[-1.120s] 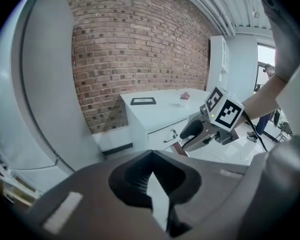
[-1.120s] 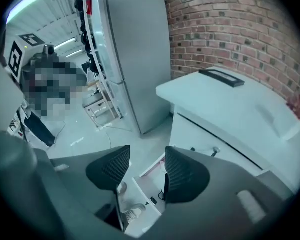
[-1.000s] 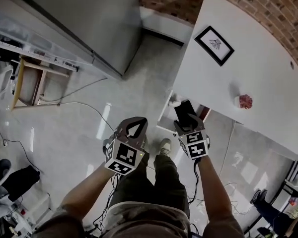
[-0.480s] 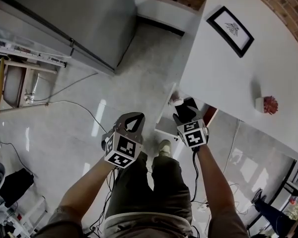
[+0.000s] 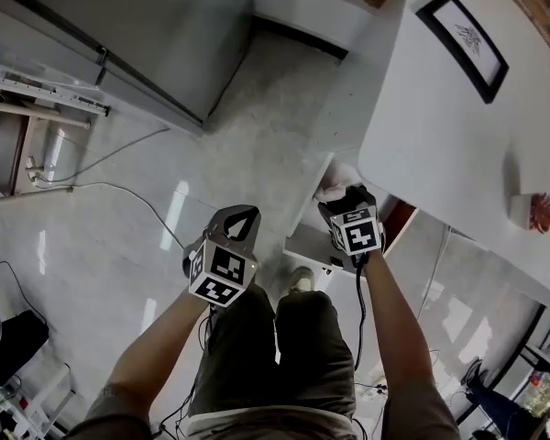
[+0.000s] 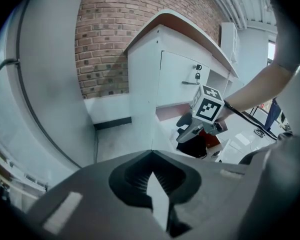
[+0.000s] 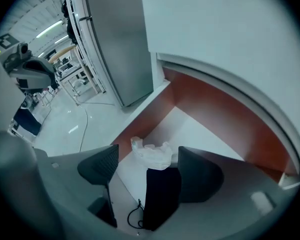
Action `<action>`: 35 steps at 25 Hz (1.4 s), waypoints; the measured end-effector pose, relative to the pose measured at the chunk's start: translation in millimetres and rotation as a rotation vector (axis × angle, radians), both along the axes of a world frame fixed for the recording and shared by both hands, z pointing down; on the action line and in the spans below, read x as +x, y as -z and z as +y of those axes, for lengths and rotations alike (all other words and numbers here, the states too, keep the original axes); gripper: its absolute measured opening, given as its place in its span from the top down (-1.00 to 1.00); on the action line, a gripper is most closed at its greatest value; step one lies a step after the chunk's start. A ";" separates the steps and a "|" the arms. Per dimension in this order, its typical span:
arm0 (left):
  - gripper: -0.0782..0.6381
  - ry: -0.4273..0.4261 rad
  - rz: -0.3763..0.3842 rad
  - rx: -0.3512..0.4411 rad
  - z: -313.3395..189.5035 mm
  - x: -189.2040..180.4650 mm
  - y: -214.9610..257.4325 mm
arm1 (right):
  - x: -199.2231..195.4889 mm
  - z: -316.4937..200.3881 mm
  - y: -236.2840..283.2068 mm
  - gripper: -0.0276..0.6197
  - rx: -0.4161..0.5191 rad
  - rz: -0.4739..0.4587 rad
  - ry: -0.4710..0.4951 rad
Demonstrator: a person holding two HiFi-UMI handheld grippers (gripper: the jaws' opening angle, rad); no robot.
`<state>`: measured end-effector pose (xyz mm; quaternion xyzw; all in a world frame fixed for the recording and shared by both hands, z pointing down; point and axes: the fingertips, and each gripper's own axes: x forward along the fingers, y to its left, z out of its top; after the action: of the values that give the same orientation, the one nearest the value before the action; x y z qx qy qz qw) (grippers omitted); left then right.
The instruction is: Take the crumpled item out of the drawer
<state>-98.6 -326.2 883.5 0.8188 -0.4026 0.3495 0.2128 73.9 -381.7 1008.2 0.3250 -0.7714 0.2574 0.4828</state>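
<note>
The crumpled item (image 7: 153, 154), a white wad, lies on the pale bottom of the open drawer (image 7: 155, 109), near its red-brown side wall and just beside a dark slab (image 7: 162, 199) of unclear kind. The right tool (image 7: 148, 161) points steeply down into the drawer. Its jaws have just been opening and stand wide apart, with the wad in line with the gap and no pad on it, evidently to admit its full bulk. The left tool (image 6: 152, 154) is closed on nothing and held aside over the floor (image 5: 165, 209), clear of the reach. The drawer projects from beneath the white counter (image 5: 458, 136).
</note>
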 end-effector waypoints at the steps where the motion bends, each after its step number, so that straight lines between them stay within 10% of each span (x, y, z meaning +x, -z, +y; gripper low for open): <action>1: 0.78 0.006 0.001 -0.004 0.9 -0.8 -5.7 | 0.8 -1.6 -7.7 -0.33 -0.005 -0.002 -0.005; 18: 0.78 0.049 -0.009 -0.064 17.3 -5.6 0.2 | 0.5 4.7 -25.6 0.23 0.017 0.005 0.003; 35: 0.78 0.033 -0.027 -0.030 32.5 0.2 192.0 | 13.7 40.2 260.2 0.38 0.167 -0.220 -0.205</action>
<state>-98.4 -293.7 691.5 0.8039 -0.4137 0.3631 0.2253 87.6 -341.5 748.0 0.4107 -0.8011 0.2743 0.3381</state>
